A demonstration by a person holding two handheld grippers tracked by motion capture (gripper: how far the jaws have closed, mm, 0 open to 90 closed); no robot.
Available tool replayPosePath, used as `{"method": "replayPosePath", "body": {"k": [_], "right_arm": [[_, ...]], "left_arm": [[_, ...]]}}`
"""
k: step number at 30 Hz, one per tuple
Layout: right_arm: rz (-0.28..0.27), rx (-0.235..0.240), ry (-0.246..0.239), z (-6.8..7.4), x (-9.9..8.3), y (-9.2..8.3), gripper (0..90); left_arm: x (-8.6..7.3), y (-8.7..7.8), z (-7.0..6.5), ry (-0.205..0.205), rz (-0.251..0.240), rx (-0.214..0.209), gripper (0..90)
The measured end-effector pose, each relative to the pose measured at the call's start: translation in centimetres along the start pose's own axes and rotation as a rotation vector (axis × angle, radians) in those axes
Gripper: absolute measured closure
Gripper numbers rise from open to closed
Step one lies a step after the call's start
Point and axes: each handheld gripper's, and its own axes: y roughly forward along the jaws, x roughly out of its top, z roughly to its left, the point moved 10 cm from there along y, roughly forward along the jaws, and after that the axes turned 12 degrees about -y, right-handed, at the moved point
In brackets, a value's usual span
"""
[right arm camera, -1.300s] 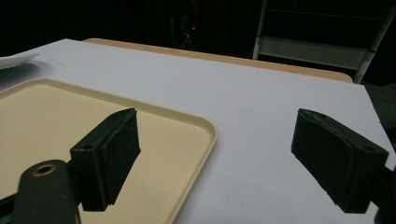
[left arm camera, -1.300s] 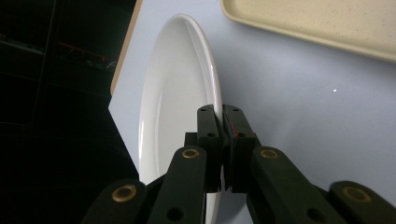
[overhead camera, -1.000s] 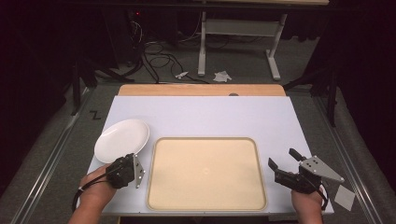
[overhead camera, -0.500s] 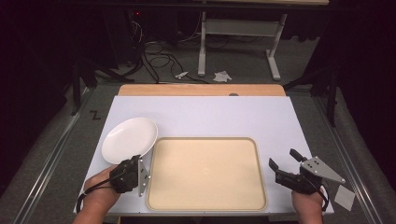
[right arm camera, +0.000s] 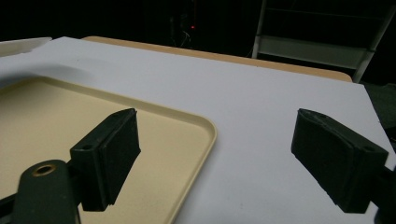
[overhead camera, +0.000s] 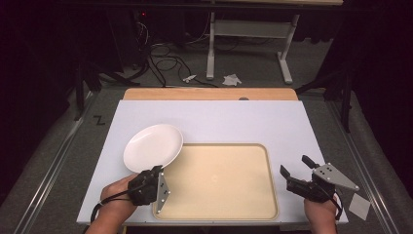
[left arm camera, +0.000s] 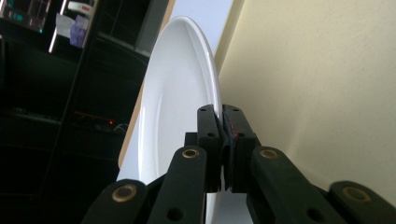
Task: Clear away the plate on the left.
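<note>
We see the left gripper (overhead camera: 152, 179) at about seven o'clock on the table, its jaws pinched tight on the near rim of a white plate (overhead camera: 153, 147); in the left gripper view (left arm camera: 223, 135) the rim of the plate (left arm camera: 180, 102) sits clamped between the two black pads. The plate extends from the gripper toward eleven o'clock, its right edge overlapping the top-left corner of the beige tray (overhead camera: 216, 180), and we cannot tell whether it is lifted clear of the surface or resting on it. The tray lies at the six o'clock side of the white table (overhead camera: 214, 122). At about four o'clock the right gripper (overhead camera: 297, 171) is held beside the tray's right edge, its jaws spread wide with nothing between them; in the right gripper view (right arm camera: 229, 158) the gap frames the tray's corner (right arm camera: 205, 135) and bare white tabletop (right arm camera: 261, 112).
</note>
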Motion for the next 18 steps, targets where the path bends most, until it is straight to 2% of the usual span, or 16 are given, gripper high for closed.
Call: {"method": "replayPosePath", "body": {"k": [10,18], "right_arm": [[0.002,-0.003,-0.006,0.0,0.0,0.0,16.3],[0.005,0.006,-0.010,0.2,-0.1,0.2,16.2]], "left_arm": [[3.0,-1.0,-2.2,0.028,-0.084,-0.057,87.0],[5.1,-1.6,-4.0,0.066,-0.132,-0.090,87.1]]}}
